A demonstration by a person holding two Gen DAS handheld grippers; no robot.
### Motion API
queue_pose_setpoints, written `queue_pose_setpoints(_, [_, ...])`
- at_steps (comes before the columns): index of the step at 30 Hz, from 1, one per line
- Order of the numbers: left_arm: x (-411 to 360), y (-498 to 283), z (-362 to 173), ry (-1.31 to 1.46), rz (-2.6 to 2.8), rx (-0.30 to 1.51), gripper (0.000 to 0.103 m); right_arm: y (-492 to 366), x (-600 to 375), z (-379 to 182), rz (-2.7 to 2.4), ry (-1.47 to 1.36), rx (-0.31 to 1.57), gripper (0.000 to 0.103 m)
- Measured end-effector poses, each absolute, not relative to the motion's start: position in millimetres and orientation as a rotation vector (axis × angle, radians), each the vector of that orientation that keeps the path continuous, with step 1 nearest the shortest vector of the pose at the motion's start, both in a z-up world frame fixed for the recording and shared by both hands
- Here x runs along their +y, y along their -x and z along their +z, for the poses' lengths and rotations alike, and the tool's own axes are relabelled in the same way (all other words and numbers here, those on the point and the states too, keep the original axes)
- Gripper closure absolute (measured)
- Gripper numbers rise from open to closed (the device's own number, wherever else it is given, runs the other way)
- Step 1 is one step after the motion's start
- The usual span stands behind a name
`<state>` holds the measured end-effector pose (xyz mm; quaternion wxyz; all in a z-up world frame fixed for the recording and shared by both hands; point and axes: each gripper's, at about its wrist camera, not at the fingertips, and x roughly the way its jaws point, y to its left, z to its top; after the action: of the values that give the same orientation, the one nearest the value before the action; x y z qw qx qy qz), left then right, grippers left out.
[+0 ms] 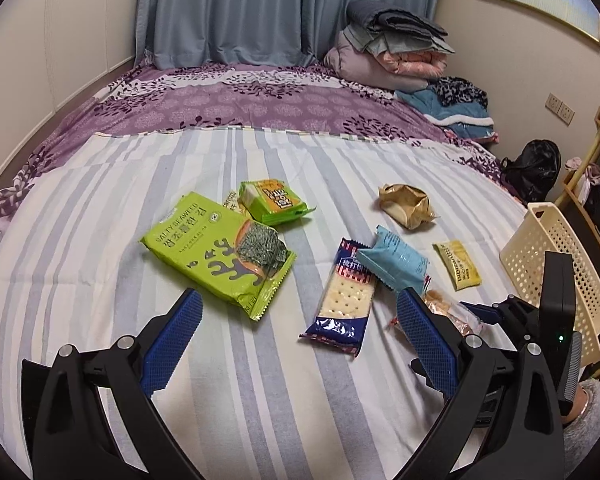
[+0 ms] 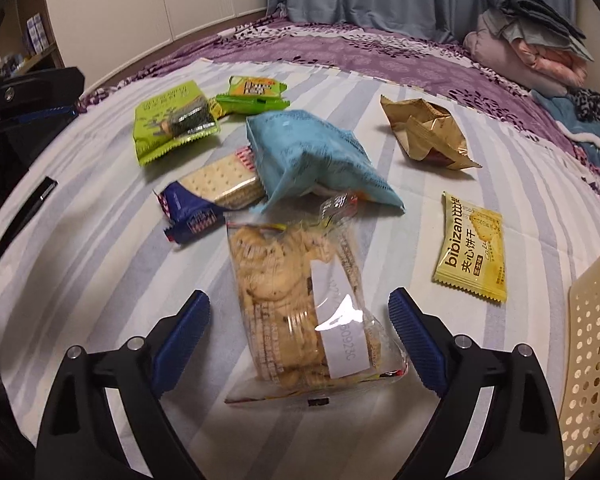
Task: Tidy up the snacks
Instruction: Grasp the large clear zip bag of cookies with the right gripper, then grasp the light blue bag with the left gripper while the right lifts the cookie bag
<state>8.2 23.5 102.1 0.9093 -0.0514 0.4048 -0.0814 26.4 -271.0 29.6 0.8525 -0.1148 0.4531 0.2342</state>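
Cookie bag (image 2: 300,312) between spread right gripper (image 2: 300,332) jaws, untouched.

Each hand-held gripper, the left gripper (image 1: 300,312) and the right gripper (image 2: 300,312), has glossy black plastic arms that fork in a Y, with round silver screws at the joints. Their fingers (image 1: 171,340) are faced with blue pads ribbed in a fine grid. A small green light (image 1: 559,337) glows on a black housing, and beside it shows a fuzzy grey sleeve (image 1: 592,408).
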Motion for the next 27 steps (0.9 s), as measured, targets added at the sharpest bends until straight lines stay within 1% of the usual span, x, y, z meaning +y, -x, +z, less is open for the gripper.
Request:
queue_pose_setpoints(3, [20.1,-10.1,95.9,0.100,-0.175,0.847,0.004,-26.6,-271.2,26.9,0.487,0.231,0.965,0.018])
queue_pose_setpoints(5, [17.4,-10.5,93.5,0.093,-0.177,0.852,0.004,-27.0,-272.3,27.6,0.464,0.236,0.958,0.028])
queue_pose_setpoints(8, [15.1,-13.4,89.7,0.087,-0.179,0.862,0.004,-27.9,-276.8,29.5,0.455,0.212,0.958,0.034])
queue_pose_setpoints(15, [0.1,-23.4,85.2,0.074,-0.207,0.874,0.004,-3.2,-288.6,33.5,0.436,0.194,0.958,0.036])
queue_pose_setpoints(27, [-73.1,-53.1,68.6,-0.015,-0.343,0.892,0.004,27.4,-337.0,41.3,0.297,0.096,0.954,0.036])
